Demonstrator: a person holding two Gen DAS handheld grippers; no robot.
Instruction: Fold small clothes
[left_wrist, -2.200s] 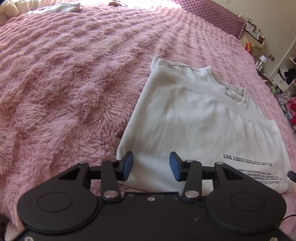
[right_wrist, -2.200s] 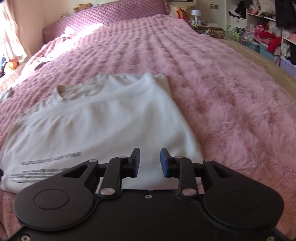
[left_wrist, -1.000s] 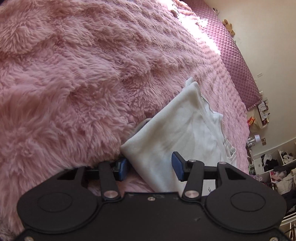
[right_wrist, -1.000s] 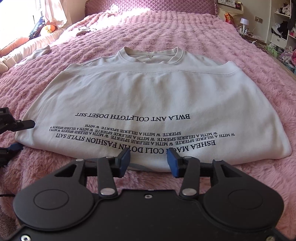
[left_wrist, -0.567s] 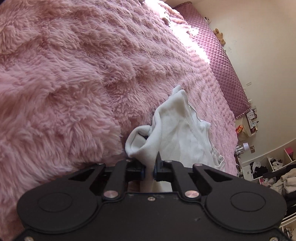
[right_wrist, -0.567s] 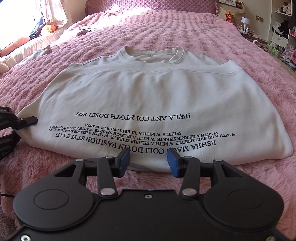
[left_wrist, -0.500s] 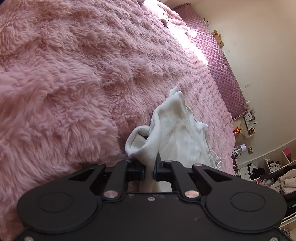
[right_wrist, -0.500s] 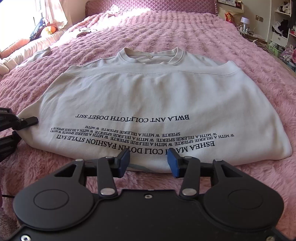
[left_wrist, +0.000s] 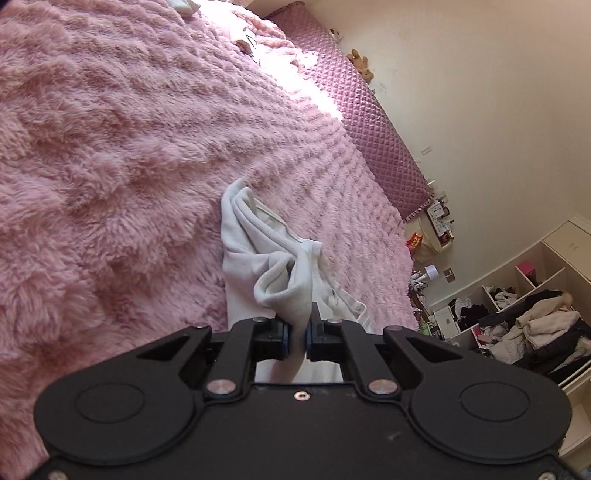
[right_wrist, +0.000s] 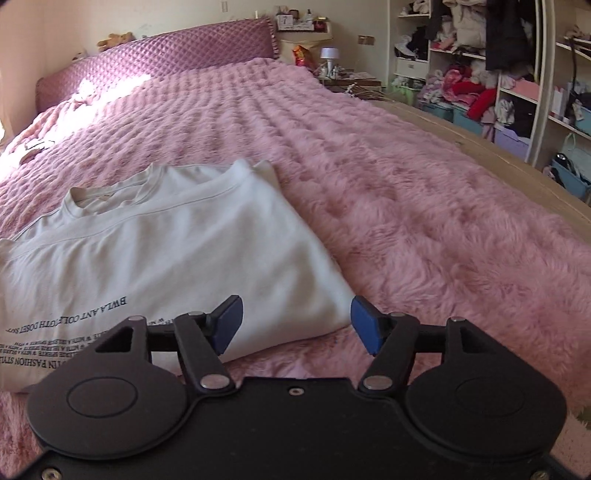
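Bed: pink fluffy blanket (right_wrist: 424, 192) spread wide, with a quilted purple headboard (right_wrist: 166, 51) at the far end and a soft toy (right_wrist: 114, 38) sitting on top of it.
Surroundings: open shelves (right_wrist: 517, 85) crammed with clothes stand beside the bed on the right; a cluttered bedside table (right_wrist: 343, 79) sits near the headboard.
Garment: white T-shirt (right_wrist: 177, 251) lying flat on the blanket, sleeves tucked under, well clear of other things.
Direction: collar toward the headboard, hem toward the grippers, so its long axis runs up the bed.
Writing: black print near the hem, upside down from here; "BWLA ANT COL…" and "IN FASHION STYL…" can be made out, smaller lines too fine to read.
Left gripper (left_wrist: 297, 339): pads pinched tight on the shirt's left hem corner, which is raised and bunched into folds.
Right gripper (right_wrist: 295, 325): its jaws have just been opening and stand wide, the shirt's right hem corner lying between the blue pads (right_wrist: 364, 325), not pressed by them.
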